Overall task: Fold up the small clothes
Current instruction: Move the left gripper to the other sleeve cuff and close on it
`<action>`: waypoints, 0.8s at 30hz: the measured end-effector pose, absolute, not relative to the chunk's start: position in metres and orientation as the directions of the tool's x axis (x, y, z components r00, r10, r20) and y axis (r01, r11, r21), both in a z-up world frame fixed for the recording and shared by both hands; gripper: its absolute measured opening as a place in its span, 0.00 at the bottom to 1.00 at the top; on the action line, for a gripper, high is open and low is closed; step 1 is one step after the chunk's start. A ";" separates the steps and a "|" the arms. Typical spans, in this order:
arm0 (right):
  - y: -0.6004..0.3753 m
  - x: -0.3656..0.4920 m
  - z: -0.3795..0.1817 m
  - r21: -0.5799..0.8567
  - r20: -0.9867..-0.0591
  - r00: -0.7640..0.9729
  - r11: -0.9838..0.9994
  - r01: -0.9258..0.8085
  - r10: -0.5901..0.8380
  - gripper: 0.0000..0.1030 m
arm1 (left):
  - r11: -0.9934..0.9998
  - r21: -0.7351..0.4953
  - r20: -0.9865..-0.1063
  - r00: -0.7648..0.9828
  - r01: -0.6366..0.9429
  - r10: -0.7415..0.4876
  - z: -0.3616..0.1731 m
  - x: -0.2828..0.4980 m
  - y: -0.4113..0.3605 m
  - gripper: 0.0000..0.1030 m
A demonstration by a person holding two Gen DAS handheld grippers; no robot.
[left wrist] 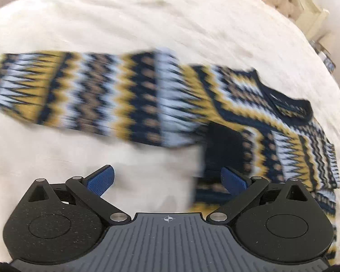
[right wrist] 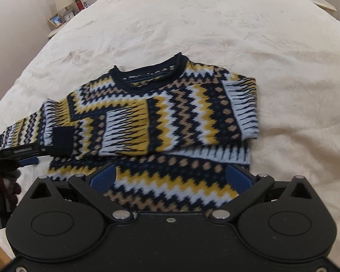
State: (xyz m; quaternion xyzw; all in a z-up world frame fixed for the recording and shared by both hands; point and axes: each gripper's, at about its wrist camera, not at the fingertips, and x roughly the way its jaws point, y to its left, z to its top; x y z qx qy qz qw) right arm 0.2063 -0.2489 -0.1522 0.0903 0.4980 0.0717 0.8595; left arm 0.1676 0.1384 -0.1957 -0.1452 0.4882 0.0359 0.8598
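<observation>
Now both tools stand wide and empty: left tool [left wrist: 168,179], right tool [right wrist: 170,178]. On the bed [right wrist: 192,22] lies the sweater [right wrist: 151,113], one sleeve [left wrist: 74,93] unfolded; a careless grab may undo the folded side.

No word or number can be read anywhere. The one sign is a small white crosshair mark [left wrist: 168,218] printed at the top middle of the grey ribbed plate [left wrist: 170,240] in the left wrist view. In the right wrist view a black bar [right wrist: 22,151] at the left edge bears a line of pale lettering, too small and blurred to make out
</observation>
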 end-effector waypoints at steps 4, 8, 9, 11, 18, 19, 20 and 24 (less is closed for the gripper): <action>-0.228 0.199 -0.153 0.237 -0.841 0.495 0.971 -0.023 0.217 1.00 | 0.944 -0.197 -0.843 0.537 -0.265 -0.025 -0.187 0.155 0.199 0.99; -0.207 0.192 -0.152 0.260 -0.831 0.507 0.965 -0.009 0.229 1.00 | 0.925 -0.176 -0.844 0.536 -0.337 0.035 -0.180 0.152 0.256 0.99; -0.201 0.191 -0.152 0.267 -0.828 0.510 0.964 -0.005 0.232 1.00 | 0.919 -0.170 -0.844 0.534 -0.356 0.051 -0.179 0.152 0.271 0.99; -0.193 0.187 -0.152 0.278 -0.824 0.515 0.960 0.008 0.235 1.00 | 0.909 -0.154 -0.843 0.531 -0.388 0.084 -0.176 0.153 0.293 0.99; -0.167 0.185 -0.155 0.289 -0.835 0.498 0.957 0.036 0.234 1.00 | 0.872 -0.126 -0.826 0.537 -0.472 0.171 -0.165 0.168 0.359 0.99; -0.164 0.186 -0.156 0.288 -0.838 0.494 0.957 0.039 0.232 1.00 | 0.860 -0.133 -0.825 0.536 -0.493 0.179 -0.166 0.170 0.367 0.99; -0.162 0.187 -0.156 0.285 -0.841 0.491 0.958 0.042 0.229 1.00 | 0.848 -0.140 -0.823 0.536 -0.510 0.186 -0.167 0.173 0.372 0.99; -0.155 0.195 -0.157 0.274 -0.850 0.479 0.961 0.045 0.220 1.00 | 0.807 -0.160 -0.823 0.528 -0.569 0.210 -0.175 0.176 0.394 0.99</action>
